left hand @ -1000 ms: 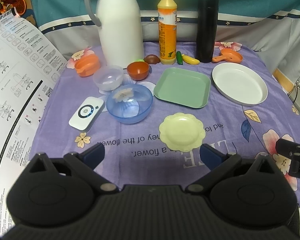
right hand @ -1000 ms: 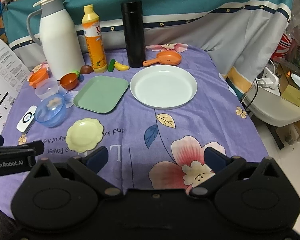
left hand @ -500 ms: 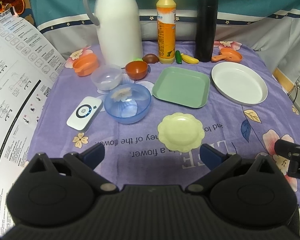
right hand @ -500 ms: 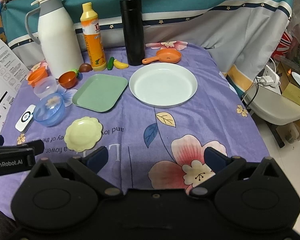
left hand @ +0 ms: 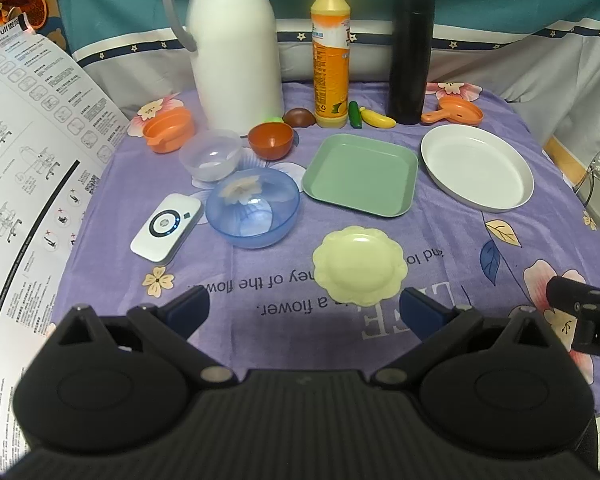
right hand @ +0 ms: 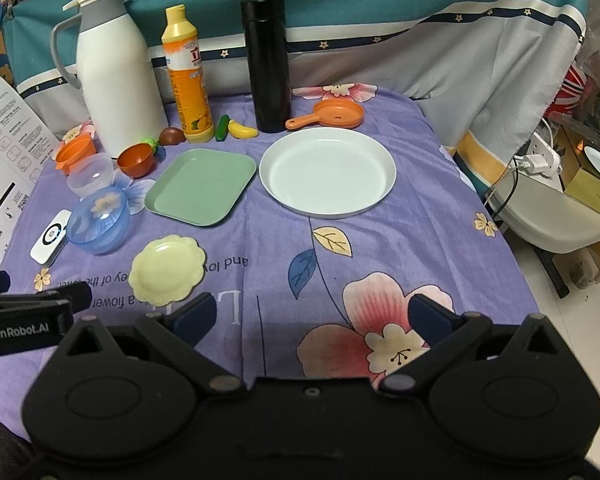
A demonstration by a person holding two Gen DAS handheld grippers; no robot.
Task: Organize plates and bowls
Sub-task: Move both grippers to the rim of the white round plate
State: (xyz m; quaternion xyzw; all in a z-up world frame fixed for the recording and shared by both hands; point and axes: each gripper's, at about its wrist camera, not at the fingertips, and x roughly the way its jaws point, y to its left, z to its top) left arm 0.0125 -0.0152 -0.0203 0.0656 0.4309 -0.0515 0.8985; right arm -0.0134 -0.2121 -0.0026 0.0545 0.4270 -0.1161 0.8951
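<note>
Yellow scalloped plate [left hand: 359, 265] sits nearest the wide-open, empty left claw [left hand: 304, 312]; pinch its near rim low, right claw [right hand: 312, 316] idle, also spread empty.

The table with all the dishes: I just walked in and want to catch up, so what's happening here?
A person holds a gripper in each hand over the table, and nothing has been picked up. The left gripper and right gripper are both open and empty. The yellow plate, green plate, white plate and blue bowl lie separately on the cloth, not stacked.
</note>
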